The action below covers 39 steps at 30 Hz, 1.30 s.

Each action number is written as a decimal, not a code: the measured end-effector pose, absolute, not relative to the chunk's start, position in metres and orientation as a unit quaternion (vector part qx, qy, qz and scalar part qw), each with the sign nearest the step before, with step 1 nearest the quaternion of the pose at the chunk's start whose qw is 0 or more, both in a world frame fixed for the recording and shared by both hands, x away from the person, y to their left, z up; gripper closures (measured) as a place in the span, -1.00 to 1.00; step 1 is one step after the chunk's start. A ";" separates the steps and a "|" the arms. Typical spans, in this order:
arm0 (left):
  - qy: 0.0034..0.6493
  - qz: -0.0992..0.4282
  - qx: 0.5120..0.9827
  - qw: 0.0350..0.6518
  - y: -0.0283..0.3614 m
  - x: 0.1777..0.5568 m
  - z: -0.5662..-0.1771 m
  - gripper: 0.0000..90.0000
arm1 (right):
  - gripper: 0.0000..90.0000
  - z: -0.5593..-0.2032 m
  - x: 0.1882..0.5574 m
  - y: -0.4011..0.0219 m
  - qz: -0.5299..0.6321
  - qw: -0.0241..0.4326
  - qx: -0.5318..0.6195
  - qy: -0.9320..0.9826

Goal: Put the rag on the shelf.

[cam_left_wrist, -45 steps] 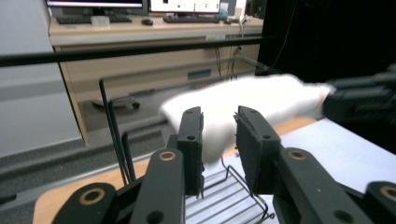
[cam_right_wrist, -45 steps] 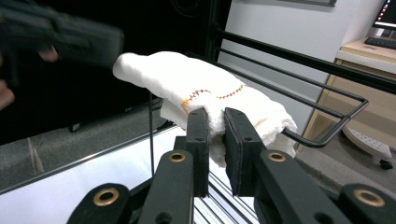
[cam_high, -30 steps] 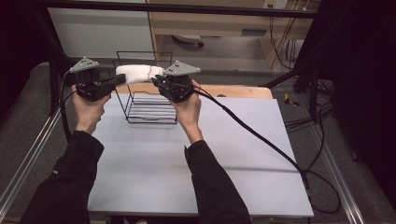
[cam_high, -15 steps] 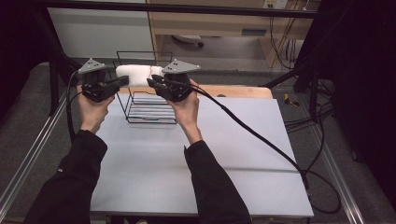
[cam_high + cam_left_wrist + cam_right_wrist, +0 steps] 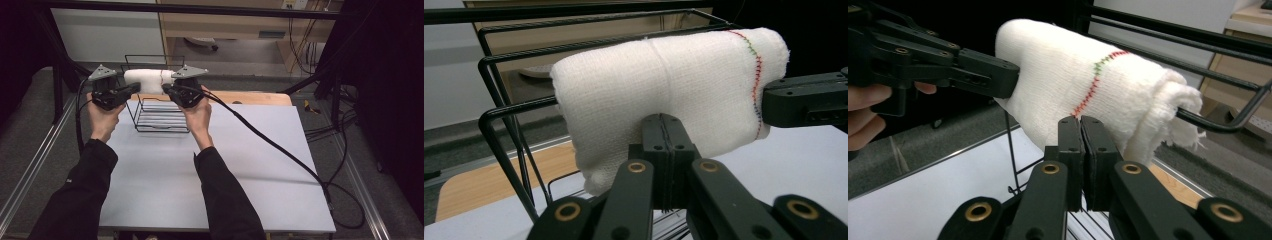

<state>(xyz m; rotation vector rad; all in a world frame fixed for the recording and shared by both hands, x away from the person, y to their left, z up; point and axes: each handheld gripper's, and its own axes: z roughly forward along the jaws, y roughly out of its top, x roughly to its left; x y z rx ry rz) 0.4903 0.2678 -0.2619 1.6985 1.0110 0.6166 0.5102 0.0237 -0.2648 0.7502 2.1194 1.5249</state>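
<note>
Over the last second both hands have carried the folded white knitted cloth [image 5: 147, 79] toward the 12 o'clock side of the table [image 5: 240, 165], so it now hangs over the top rail of the black wire rack [image 5: 160, 112], which suggests the draping is nearly finished. The left tool [image 5: 134, 89] and right tool [image 5: 166, 89] are each clenched on its lower edge. The cloth looks thick, soft and doubled, with a coloured stitched seam near one end.

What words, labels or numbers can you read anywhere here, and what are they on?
No text can be read.
The white towel carries just a multicoloured stitched seam, no letters.
The bluish label on the wooden furniture beyond the table is too small and blurred to read.
The left gripper and right gripper show no markings.
</note>
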 end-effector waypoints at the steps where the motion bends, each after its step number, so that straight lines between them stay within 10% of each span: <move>1: 0.418 0.257 0.706 0.512 0.269 0.488 -0.261 0.99 | 0.91 -0.264 0.509 0.023 0.551 0.211 0.266 0.762; 27: 0.398 0.243 0.735 0.493 0.299 0.423 -0.310 -0.33 | -0.69 -0.278 0.463 -0.024 0.527 0.157 0.273 0.789; 39: 0.391 0.225 0.760 0.468 0.294 0.412 -0.348 -0.81 | -0.96 -0.317 0.456 -0.085 0.518 0.133 0.316 0.784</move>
